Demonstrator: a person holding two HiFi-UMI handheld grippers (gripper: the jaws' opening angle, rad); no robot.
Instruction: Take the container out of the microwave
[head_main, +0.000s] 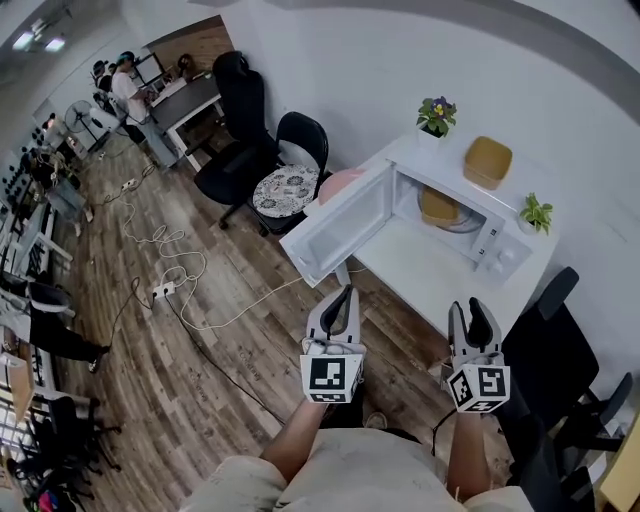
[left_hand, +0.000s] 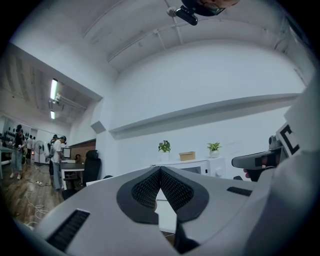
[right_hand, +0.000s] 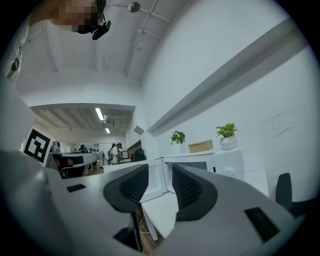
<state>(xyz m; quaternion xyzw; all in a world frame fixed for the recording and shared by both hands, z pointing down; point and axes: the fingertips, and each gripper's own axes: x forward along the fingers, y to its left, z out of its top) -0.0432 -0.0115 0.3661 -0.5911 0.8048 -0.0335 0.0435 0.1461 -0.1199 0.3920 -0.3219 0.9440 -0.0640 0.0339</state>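
Observation:
The white microwave (head_main: 497, 243) stands on a white table (head_main: 420, 268) with its door (head_main: 340, 226) swung wide open to the left. Inside, on the turntable, sits a tan round container (head_main: 438, 207). My left gripper (head_main: 344, 294) hangs in front of the door, well short of the cavity, with its jaws closed together and empty. My right gripper (head_main: 470, 308) is level with it, before the table's front edge, open a little and empty. In the left gripper view the pads of the left gripper (left_hand: 160, 171) meet at the tip. A gap shows between the pads in the right gripper view (right_hand: 160, 176), with the microwave (right_hand: 222, 162) beyond.
On top of the microwave are a tan box (head_main: 487, 161) and two potted plants (head_main: 436, 115), (head_main: 535, 213). Black office chairs (head_main: 240, 120) and one with a patterned cushion (head_main: 284, 188) stand left of the table; another chair (head_main: 555, 345) is at my right. Cables (head_main: 170, 270) cross the wood floor.

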